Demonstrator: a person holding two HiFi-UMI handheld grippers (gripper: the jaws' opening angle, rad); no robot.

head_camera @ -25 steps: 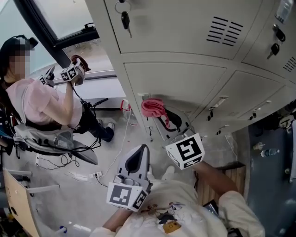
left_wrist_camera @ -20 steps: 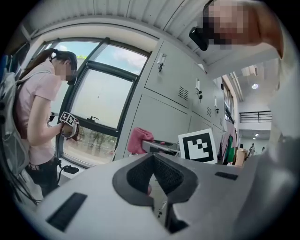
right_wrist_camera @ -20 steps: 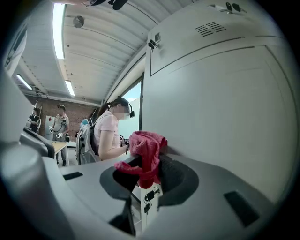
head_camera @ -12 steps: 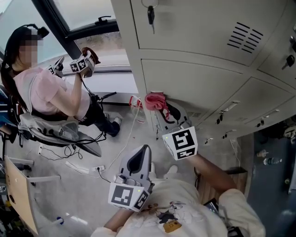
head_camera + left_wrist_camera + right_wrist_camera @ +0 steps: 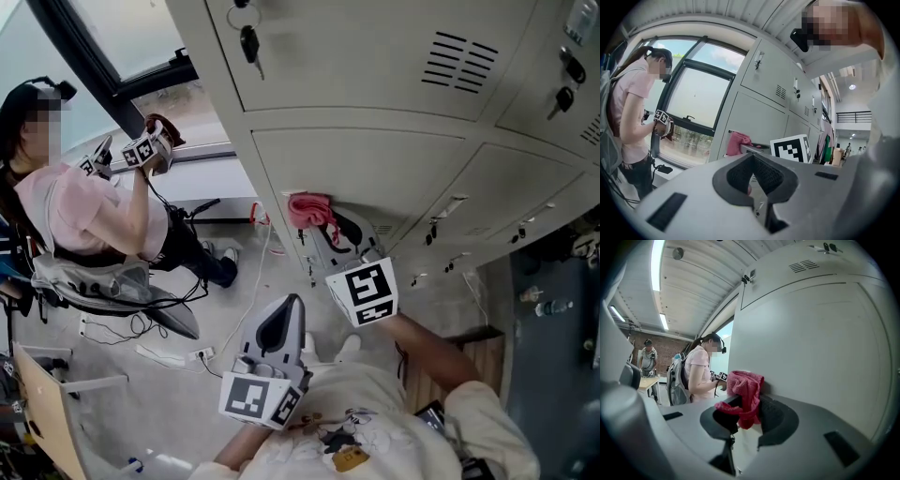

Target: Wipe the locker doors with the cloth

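Two grippers: the right gripper [image 5: 322, 225] is shut tight on the cloth [image 5: 307, 208]. The left gripper [image 5: 281, 319] is closed with nothing in it, held low and well away from the lockers.
Cloth: pink and bunched up. It pokes out past the right gripper [image 5: 745, 405] and looks pressed on the grey door [image 5: 825, 343].
Spot on the door: the cloth [image 5: 746, 389] is low on the door [image 5: 375, 169], close to its left side.
Job: I think the wiping is going on now. Most of this door and the doors near it look not yet wiped.
Slip risk: only part of the cloth is pinched. A hard rub could pull it loose and drop it on the floor.
Edge risk: the cloth is near the door's side, so a long wipe that way could slide off and miss.
Scrape risk: if the cloth folds back, the hard gripper could scratch the paint.
Key risk: keys [image 5: 251, 42] hang from the door above. A wipe that goes too high could snag them.
Left gripper [image 5: 752, 164]: it does no work now.
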